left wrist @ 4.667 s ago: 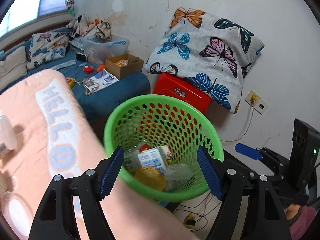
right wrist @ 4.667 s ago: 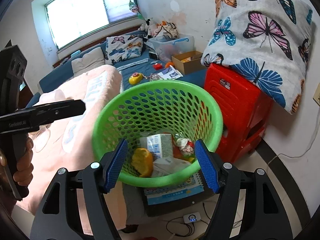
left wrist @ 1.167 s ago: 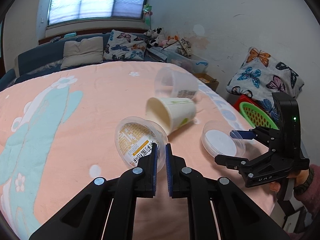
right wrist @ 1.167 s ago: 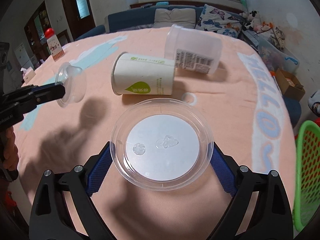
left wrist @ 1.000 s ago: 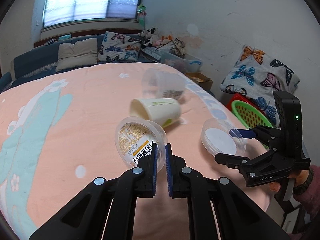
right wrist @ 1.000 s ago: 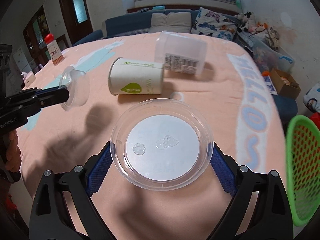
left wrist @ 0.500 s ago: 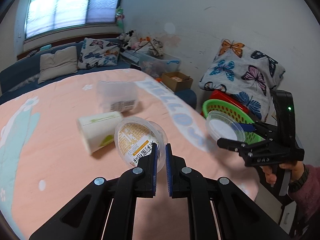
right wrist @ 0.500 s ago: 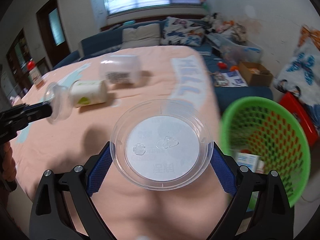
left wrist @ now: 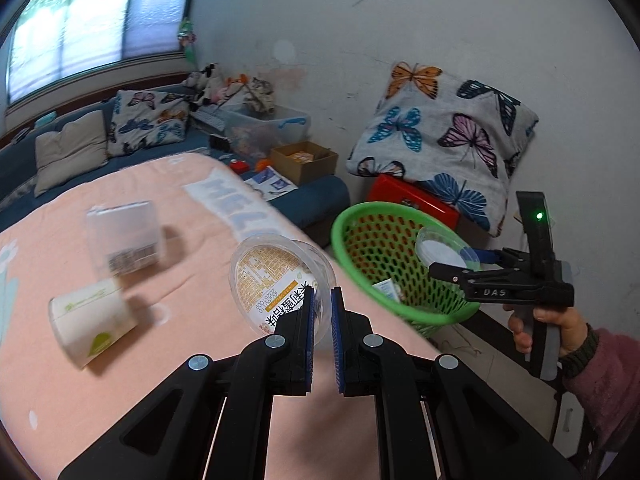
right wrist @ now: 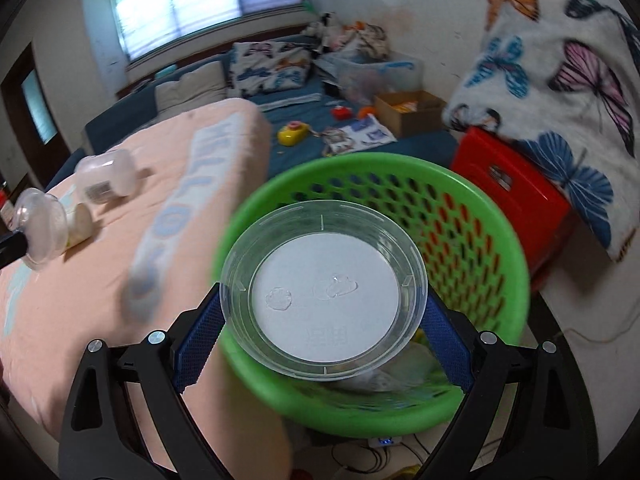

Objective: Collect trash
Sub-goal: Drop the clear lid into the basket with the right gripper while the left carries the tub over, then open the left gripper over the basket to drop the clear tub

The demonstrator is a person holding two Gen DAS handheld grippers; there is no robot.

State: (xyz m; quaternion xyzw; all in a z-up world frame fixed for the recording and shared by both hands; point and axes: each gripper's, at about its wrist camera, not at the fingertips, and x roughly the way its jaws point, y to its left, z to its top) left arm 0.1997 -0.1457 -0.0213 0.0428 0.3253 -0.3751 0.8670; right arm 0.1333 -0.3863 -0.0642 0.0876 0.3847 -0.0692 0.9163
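While held over the green basket [right wrist: 500, 240], the clear lid [right wrist: 324, 296] is clamped edge to edge in the wide-spread right gripper [right wrist: 322, 334]. Left gripper [left wrist: 321, 320], nearly closed, pinches the rim of a clear printed cup [left wrist: 276, 280] above the pink table [left wrist: 180, 360]. Paper cup [left wrist: 90, 322] and plastic tub [left wrist: 122, 238] lie on the table.

The basket [right wrist: 496, 248] is bright green. At 2 o'clock sits a red stool [right wrist: 516, 184] under a white pillow [right wrist: 560, 60] with blue, pink and orange butterflies. The blanket [left wrist: 120, 360] is peach.
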